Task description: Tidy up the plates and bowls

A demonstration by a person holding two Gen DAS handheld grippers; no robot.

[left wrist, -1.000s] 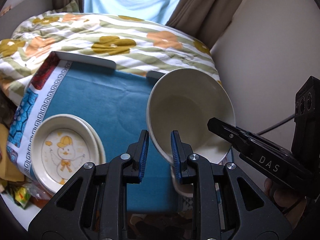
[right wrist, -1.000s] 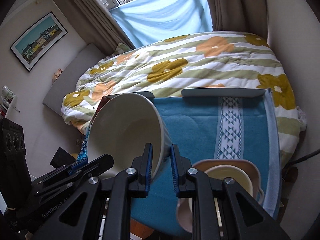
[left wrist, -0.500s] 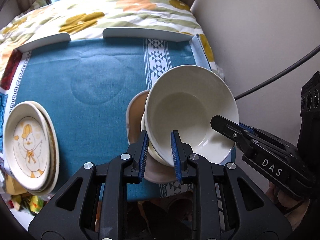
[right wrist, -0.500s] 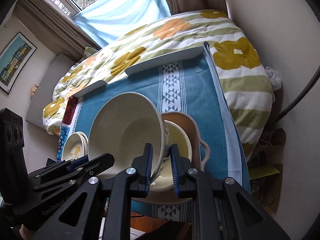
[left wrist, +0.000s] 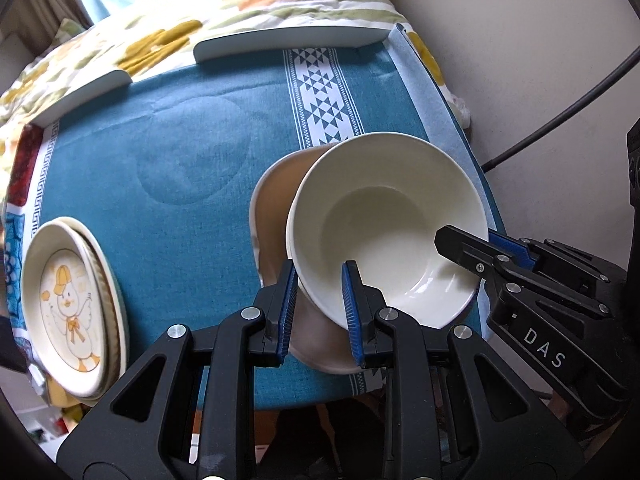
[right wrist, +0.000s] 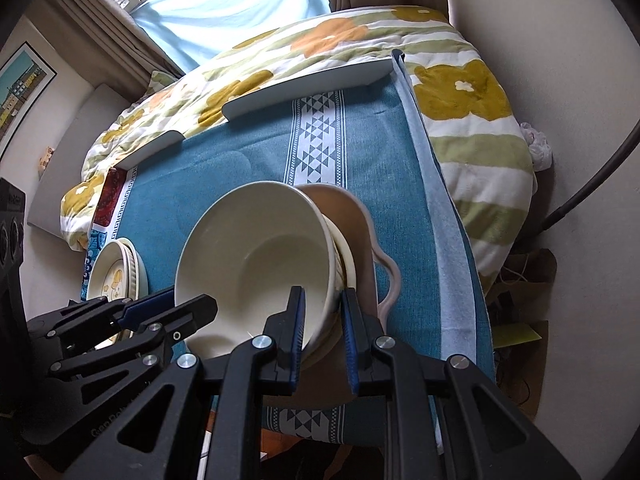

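A large cream bowl (left wrist: 384, 216) (right wrist: 256, 248) is held from two sides, tilted over a beige handled dish (left wrist: 272, 216) (right wrist: 360, 240) on the blue cloth. My left gripper (left wrist: 318, 280) is shut on the bowl's near rim, one pad inside and one outside. My right gripper (right wrist: 322, 302) (left wrist: 460, 246) is shut on the opposite rim. A smaller cream bowl (right wrist: 347, 260) sits in the beige dish under the large one. Stacked plates with a duck picture (left wrist: 68, 304) (right wrist: 114, 272) lie at the cloth's left edge.
The blue patterned cloth (left wrist: 168, 152) covers a small table with raised grey edge strips (left wrist: 288, 40) at the far side. A flowered duvet (right wrist: 460, 92) lies beyond it. A wall and a dark cable (left wrist: 560, 116) stand close on the right.
Both grippers carried the large bowl rightward and down, from above the cloth's middle to over the beige dish, where it now sits low on the smaller bowl.
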